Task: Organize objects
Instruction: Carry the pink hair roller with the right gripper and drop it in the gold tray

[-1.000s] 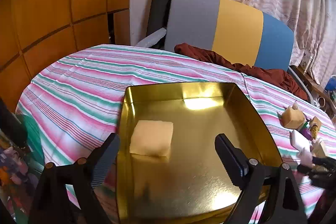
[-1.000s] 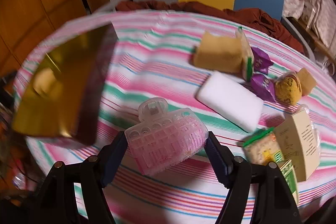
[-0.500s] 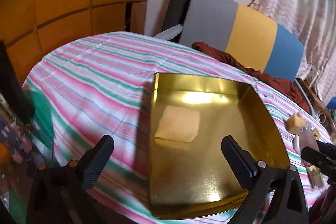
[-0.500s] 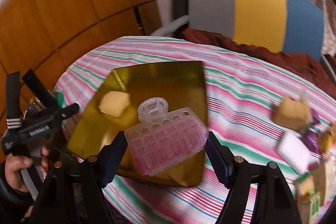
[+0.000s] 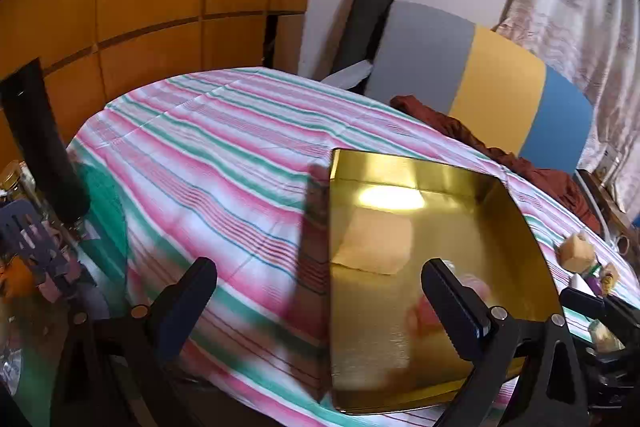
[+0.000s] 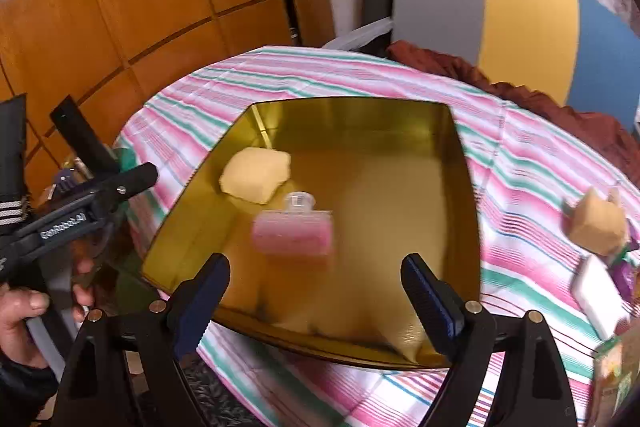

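Observation:
A gold metal tray (image 6: 464, 163) lies on the striped tablecloth (image 6: 320, 75). A pale yellow sponge (image 6: 256, 175) rests in its far left corner. A pink plastic clip (image 6: 294, 233) with a clear top, blurred, is inside the tray just ahead of my right gripper (image 6: 316, 267). That gripper's jaws are opening and its pads stand clear of the clip. My left gripper (image 5: 320, 269) is open and empty, straddling the left rim of the tray (image 5: 400, 161). In that view the sponge (image 5: 376, 247) and a pink blur of the clip (image 5: 424, 307) show.
To the tray's right lie a tan sponge block (image 6: 596, 227), a white block (image 6: 596, 291), purple wrappers and a carton (image 6: 616, 379). Behind the table are a grey, yellow and blue chair (image 6: 520, 19) and a red-brown cloth (image 6: 560, 107). Clutter (image 5: 32, 247) sits off the table's left edge.
My right gripper swung left from the pile to over the tray with the pink clip, then widened and the clip left its pads. My left gripper shifted left off the tray and opened wider.

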The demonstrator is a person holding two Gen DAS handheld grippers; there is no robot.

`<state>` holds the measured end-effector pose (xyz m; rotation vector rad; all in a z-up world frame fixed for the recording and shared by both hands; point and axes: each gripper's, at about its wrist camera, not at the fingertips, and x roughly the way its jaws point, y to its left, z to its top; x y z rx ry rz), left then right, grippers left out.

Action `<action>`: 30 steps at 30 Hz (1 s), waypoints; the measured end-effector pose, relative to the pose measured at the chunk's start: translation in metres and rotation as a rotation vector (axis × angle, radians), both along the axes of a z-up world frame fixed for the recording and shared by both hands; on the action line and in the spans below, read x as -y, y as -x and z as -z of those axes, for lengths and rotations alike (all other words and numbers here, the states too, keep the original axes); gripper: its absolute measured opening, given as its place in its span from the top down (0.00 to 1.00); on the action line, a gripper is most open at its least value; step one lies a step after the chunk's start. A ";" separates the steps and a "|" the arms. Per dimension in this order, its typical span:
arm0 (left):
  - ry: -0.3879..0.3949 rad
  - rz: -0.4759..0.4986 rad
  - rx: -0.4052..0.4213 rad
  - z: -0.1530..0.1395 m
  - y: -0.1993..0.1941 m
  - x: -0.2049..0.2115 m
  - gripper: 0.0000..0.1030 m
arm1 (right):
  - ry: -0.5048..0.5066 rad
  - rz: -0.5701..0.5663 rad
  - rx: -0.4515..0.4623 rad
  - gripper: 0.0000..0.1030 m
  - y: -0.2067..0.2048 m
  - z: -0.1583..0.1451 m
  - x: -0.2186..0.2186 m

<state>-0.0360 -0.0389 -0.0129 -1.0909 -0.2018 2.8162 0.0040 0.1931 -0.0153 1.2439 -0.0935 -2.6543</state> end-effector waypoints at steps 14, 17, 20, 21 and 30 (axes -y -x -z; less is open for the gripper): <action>0.092 0.148 -0.021 -0.008 -0.013 -0.051 0.00 | -0.064 0.131 -0.060 0.13 -0.025 -0.009 -0.035; 0.099 0.175 -0.028 -0.011 -0.017 -0.059 0.00 | -0.062 0.156 -0.065 0.13 -0.029 -0.011 -0.046; 0.104 0.201 -0.028 -0.012 -0.018 -0.068 0.00 | -0.055 0.194 -0.067 0.13 -0.032 -0.012 -0.061; 0.106 0.208 -0.026 -0.012 -0.019 -0.070 0.00 | -0.053 0.202 -0.067 0.13 -0.032 -0.012 -0.064; 0.134 0.282 -0.036 -0.014 -0.025 -0.094 0.00 | -0.051 0.312 -0.072 0.13 -0.044 -0.014 -0.107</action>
